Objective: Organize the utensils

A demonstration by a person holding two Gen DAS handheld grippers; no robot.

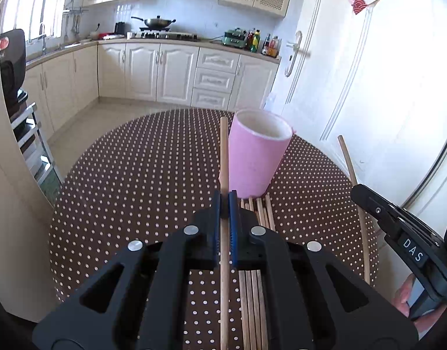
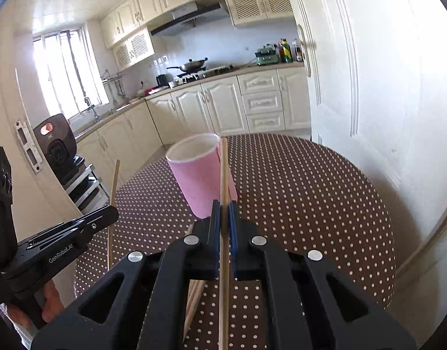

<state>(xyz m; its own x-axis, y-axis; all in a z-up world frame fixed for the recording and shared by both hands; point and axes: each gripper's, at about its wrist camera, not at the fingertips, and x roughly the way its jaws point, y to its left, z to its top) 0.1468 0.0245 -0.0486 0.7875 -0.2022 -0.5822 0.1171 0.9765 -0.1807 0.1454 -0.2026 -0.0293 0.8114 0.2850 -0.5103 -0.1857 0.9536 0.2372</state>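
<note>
in the left wrist view, the left gripper (image 1: 225, 204) is pinching a wooden chopstick (image 1: 224, 151) between its jaws, the stick pointing ahead just beside the pink cup (image 1: 257, 157) standing on the polka-dot counter (image 1: 141, 175), while the remaining chopsticks (image 1: 260, 213) are lying in a bundle in front of the cup. in the right wrist view, the right gripper (image 2: 223, 213) is likewise pinching its own chopstick (image 2: 223, 169), its tip showing level with the cup's rim. both sticks seem picked up and not yet dropped in, so the next move is probably calling for tipping each one upright over the cup's mouth and spreading the jaws.
</note>
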